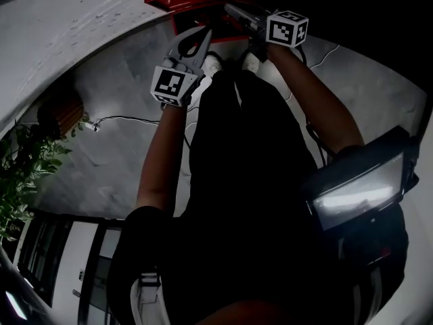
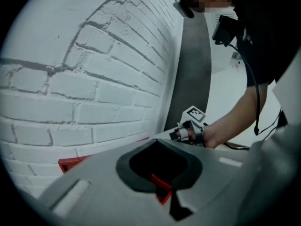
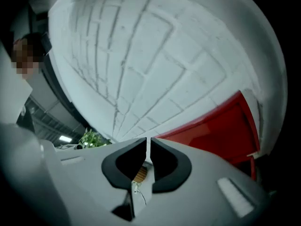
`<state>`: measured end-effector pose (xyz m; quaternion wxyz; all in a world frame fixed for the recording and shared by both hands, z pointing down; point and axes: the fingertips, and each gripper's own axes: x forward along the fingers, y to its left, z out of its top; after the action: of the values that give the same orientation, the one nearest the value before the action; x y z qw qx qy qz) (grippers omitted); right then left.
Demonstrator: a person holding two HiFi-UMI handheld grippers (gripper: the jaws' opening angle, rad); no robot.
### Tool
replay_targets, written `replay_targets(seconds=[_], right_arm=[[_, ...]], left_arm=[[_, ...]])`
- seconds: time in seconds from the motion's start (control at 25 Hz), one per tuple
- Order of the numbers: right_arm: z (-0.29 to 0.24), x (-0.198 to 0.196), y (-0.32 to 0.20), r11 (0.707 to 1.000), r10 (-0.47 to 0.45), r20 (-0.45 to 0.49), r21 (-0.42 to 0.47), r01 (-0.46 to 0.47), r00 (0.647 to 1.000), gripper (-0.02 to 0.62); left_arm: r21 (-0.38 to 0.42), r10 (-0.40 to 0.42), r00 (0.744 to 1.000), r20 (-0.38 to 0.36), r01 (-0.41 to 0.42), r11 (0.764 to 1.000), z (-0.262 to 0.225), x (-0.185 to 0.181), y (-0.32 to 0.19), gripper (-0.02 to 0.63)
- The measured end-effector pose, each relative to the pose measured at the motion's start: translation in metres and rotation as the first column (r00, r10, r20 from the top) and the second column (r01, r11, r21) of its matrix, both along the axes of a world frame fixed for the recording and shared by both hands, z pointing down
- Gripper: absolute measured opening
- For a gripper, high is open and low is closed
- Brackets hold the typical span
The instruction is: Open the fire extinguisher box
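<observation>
White brick wall — leafy plant, grey floor

A white-painted brick wall fills the left of the left gripper view and most of the right gripper view, its mortar lines dark. A dark grey upright panel adjoins it at centre. In the head view, mottled grey floor spreads across the middle, a thin cable trailing over it. Green foliage crowds the left edge, and pale panels in dark frames sit lower left.
</observation>
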<state>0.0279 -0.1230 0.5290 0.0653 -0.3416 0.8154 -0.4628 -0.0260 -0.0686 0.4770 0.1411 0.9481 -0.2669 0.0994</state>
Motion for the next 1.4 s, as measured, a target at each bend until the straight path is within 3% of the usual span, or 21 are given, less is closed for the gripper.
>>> replay_targets(seconds=[0.08,0.2,0.48,0.6,0.72,1.0,1.4], right_arm=[[-0.039,-0.015,0.018,0.992,-0.082,-0.05,0.094,0.086,0.995,0.014],[-0.084,-0.028,0.042,0.954,-0.177,-0.157,0.214,0.208,0.972,0.009],[-0.19,-0.036,0.09,0.85,-0.234,-0.294,0.401,0.341,0.927,0.009],[-0.242,-0.037,0.104,0.801,-0.215,-0.32,0.483,0.354,0.923,0.009],[-0.282,-0.031,0.117,0.779,-0.169,-0.311,0.54,0.32,0.935,0.009],[-0.307,-0.044,0.13,0.702,-0.129,-0.343,0.631,0.331,0.93,0.009],[-0.308,-0.054,0.13,0.675,-0.147,-0.353,0.647,0.354,0.924,0.009]], left_arm=[[-0.014,0.003,1.0,-0.012,-0.003,1.0,-0.016,-0.004,0.011,0.004],[-0.001,0.015,0.999,-0.031,-0.015,1.0,-0.044,-0.005,0.024,0.004],[0.064,0.036,0.996,-0.079,-0.031,0.997,-0.143,-0.006,0.046,0.005],[0.099,0.043,0.994,-0.101,-0.033,0.995,-0.184,-0.006,0.053,0.005],[0.107,0.039,0.991,-0.129,-0.025,0.994,-0.217,-0.006,0.066,0.004],[0.145,0.077,0.988,-0.134,-0.058,0.988,-0.235,-0.012,0.075,0.003],[0.172,0.082,0.987,-0.14,-0.057,0.984,-0.242,-0.012,0.075,0.003]])
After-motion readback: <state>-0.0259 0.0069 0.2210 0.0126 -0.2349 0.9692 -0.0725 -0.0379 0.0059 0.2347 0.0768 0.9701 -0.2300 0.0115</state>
